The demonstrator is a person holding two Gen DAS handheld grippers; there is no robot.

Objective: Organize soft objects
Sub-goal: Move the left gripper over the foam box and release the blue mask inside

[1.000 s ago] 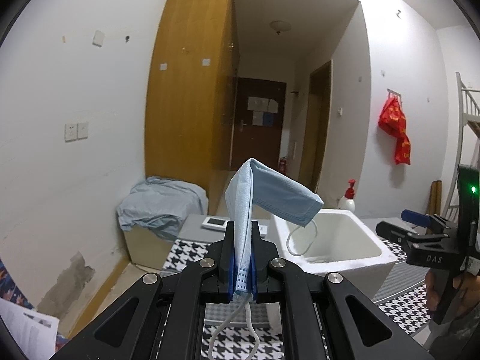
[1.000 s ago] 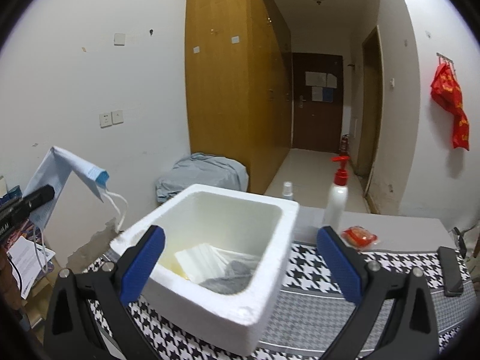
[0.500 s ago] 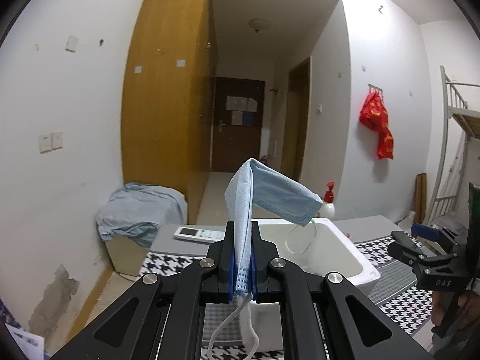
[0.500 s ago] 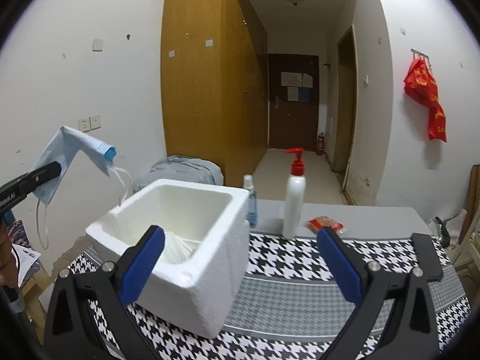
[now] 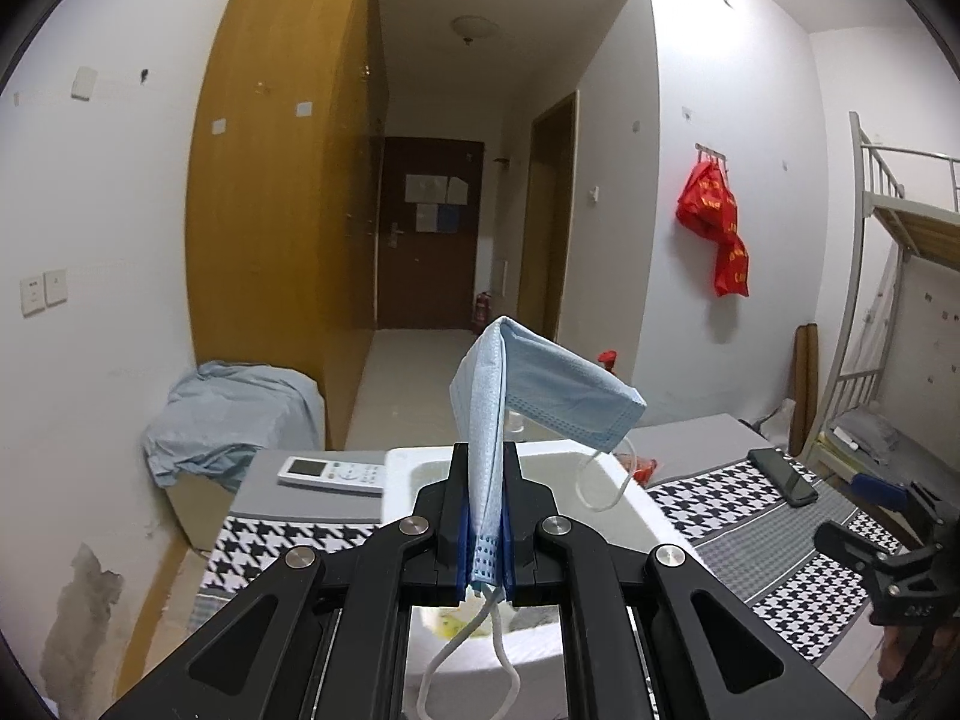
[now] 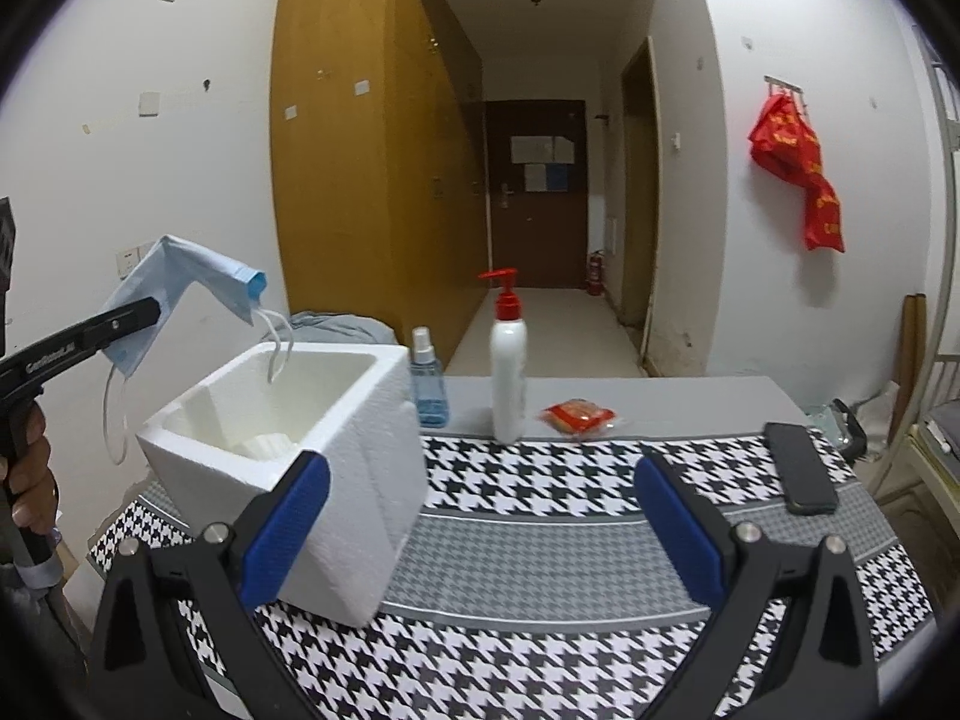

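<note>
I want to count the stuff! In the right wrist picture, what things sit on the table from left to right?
White foam box → little blue spray bottle → white pump bottle with the red top → red snack packet → black phone.

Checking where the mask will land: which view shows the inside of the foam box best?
The right wrist view: the foam box shows its open top and white contents. In the left wrist view the left gripper and face mask cover most of the box.
</note>
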